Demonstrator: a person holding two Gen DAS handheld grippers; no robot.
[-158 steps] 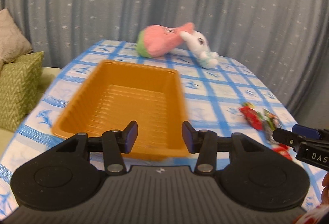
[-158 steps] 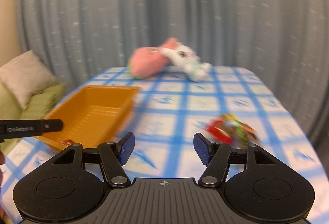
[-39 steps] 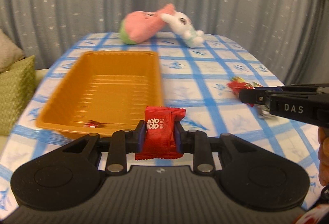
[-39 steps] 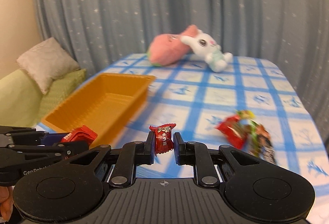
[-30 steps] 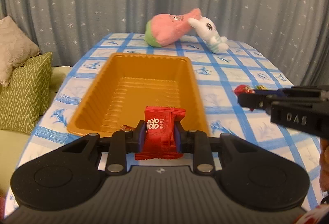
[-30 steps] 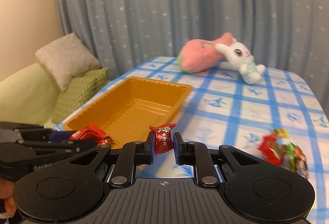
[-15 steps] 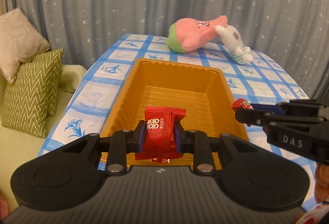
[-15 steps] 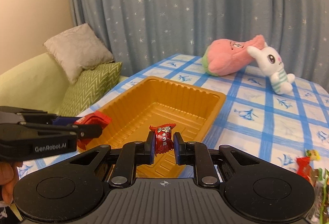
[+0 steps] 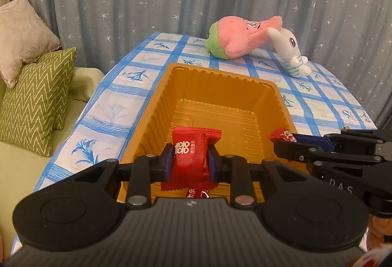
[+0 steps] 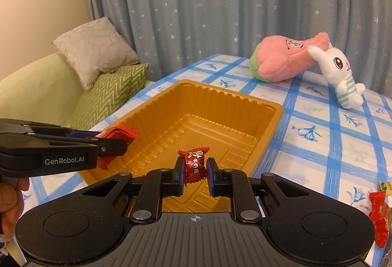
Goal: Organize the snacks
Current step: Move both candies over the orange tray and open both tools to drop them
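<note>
Both my grippers over the tray (image 9: 156,105), each pinching a candy.
Left gripper (image 9: 190,161) clamps the red packet (image 9: 193,156), right gripper (image 10: 195,173) the small candy (image 10: 194,165); released near the tray's rim, either could bounce out.

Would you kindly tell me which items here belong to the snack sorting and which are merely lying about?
Belongs to the job:
orange tray
large red packet in left tool
small red candy in right tool
loose snacks

Lying about:
pink plush
white bunny
cushions
</note>
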